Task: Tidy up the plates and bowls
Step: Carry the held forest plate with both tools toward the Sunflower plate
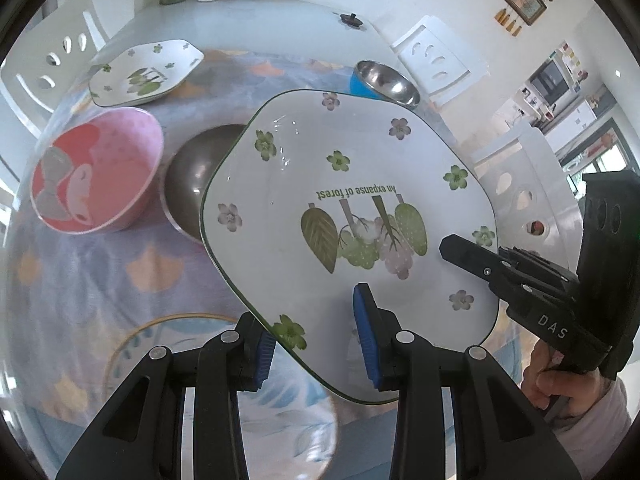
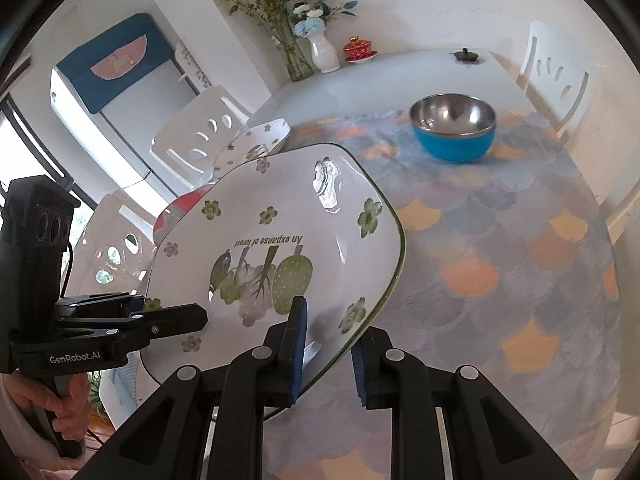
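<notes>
Left wrist view: the left gripper (image 1: 316, 344) and right gripper (image 2: 326, 350) each clamp opposite near edges of the forest-print plate (image 1: 344, 184), sharing its weight and holding it tilted above the tablecloth (image 1: 120, 272), presumably for stacking on the matching plate (image 1: 144, 72).

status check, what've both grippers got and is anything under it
Left gripper and right gripper both shut on the forest plate, held tilted above the table. Pink bowl and steel bowl below its far edge. Matching plate beyond.
</notes>
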### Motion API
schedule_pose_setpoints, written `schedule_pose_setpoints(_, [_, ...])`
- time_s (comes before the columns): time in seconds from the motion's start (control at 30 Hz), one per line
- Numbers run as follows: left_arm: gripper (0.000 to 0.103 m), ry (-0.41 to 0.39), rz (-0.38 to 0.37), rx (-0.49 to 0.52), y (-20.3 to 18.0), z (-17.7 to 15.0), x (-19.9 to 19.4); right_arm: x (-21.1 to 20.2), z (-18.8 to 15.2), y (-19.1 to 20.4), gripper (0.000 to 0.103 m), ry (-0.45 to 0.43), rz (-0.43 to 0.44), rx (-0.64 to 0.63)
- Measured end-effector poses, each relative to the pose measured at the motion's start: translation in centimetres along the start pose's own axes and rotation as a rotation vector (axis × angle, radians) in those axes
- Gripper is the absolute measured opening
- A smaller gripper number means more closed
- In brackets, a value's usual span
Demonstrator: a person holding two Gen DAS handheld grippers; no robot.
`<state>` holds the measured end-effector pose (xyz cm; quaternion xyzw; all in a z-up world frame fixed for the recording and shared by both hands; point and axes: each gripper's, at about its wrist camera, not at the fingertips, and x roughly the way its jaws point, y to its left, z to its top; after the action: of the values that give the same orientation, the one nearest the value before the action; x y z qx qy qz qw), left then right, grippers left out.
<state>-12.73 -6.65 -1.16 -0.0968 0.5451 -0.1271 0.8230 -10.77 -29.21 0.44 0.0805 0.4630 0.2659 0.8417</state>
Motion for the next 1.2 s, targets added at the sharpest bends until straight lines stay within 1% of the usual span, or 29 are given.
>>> schedule_pose_setpoints(0.27, [0.032, -0.004, -0.01, 0.016, 2.8, -0.2, -1.4, 1.0, -0.4, 3.2, 0.02, 0.012, 0.001, -0.003])
schedule_pose_setpoints(0.57, [0.032, 0.037, -0.044, 0.029, 5.8, -2.5, -1.8, 2.7, -1.4, 6.1, 0.02, 0.062, 0.012, -0.022])
schedule_pose_setpoints(0.7, [0.032, 0.06, -0.086, 0.044, 7.0, -3.8, -2.1, 3.2, -2.2, 7.3, 0.02, 0.082, 0.01, -0.04])
schedule_pose_setpoints(0.83, [0.032, 0.077, -0.113, 0.065, 8.1, -4.9, -2.3, 3.6, -3.3, 8.4, 0.02, 0.096, 0.02, -0.049])
schedule_pose_setpoints(1.03, [0.032, 0.103, -0.129, 0.111, 9.5, -5.9, -2.5, 4.2, -5.1, 10.2, 0.02, 0.111, 0.012, -0.043])
schedule_pose_setpoints(1.2, [0.032, 0.132, -0.148, 0.167, 10.4, -6.8, -2.6, 4.4, -6.9, 11.5, 0.021, 0.106, -0.014, -0.001])
